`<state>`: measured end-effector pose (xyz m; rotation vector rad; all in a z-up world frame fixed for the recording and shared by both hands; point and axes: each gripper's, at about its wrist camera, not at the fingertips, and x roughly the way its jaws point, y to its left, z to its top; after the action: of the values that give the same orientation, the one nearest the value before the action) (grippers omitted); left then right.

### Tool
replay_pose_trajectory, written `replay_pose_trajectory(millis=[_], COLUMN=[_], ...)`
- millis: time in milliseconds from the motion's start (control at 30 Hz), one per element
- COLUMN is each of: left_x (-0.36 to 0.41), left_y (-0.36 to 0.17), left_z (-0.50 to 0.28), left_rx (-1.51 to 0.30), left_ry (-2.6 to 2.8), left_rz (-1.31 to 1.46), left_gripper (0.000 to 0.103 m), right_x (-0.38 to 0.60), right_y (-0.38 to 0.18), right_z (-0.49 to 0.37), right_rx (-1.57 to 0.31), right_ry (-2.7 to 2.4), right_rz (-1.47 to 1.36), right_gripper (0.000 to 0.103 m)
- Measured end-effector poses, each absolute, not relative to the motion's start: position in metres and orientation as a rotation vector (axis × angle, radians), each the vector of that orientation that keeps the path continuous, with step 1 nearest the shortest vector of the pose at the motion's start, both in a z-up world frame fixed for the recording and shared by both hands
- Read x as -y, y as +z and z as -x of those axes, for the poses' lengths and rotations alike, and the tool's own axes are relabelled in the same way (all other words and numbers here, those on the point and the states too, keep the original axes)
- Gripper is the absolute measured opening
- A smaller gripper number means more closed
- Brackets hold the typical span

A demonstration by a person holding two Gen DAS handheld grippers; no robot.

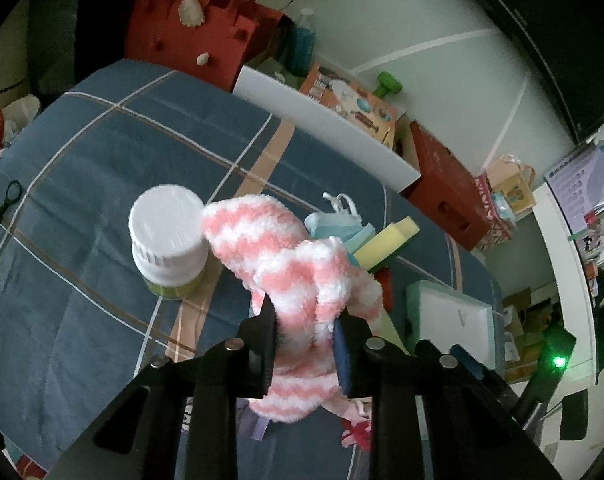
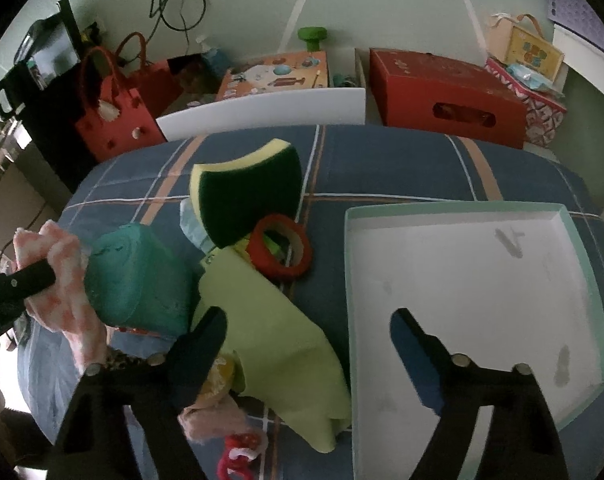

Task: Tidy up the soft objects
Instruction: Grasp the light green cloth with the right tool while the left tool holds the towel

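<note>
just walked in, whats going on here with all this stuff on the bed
A person is sorting soft things with a tool in each hand. The left tool is shut on a pink and white fuzzy sock, held up beside a white-capped jar. The right tool is open and holds nothing, poised over a green cloth next to the shallow white box, which has nothing in it.

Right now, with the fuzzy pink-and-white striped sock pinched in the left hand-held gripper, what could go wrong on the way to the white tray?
The sock is gripped mid-length, so its loose ends may drag and tip the white-capped jar right beside it. It could also snag the green-and-yellow sponge or red tape ring lying before the tray.
</note>
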<state>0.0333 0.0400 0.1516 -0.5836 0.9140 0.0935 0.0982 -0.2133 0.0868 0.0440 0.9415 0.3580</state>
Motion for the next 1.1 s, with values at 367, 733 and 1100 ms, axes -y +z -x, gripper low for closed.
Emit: replay_pose_trajectory(millis=[367, 733, 1100], left_x=[-0.054, -0.062, -0.064], left_y=[0.15, 0.148, 0.148], left_z=[-0.04, -0.042, -0.042], left_rx=[-0.9, -0.894, -0.901], left_ry=[0.067, 0.081, 0.073], left_rz=[0.608, 0.615, 0.616], left_gripper=[0.025, 0.025, 0.025], right_x=[0.187, 0.177, 0.179], right_y=[0.062, 0.035, 0.041], right_z=[-0.105, -0.118, -0.115], right_rx=[-1.023, -1.101, -1.063], right_ry=[0.451, 0.453, 0.447], right_rz=[-0.008, 0.004, -0.008], right_gripper=[0.072, 0.066, 0.038])
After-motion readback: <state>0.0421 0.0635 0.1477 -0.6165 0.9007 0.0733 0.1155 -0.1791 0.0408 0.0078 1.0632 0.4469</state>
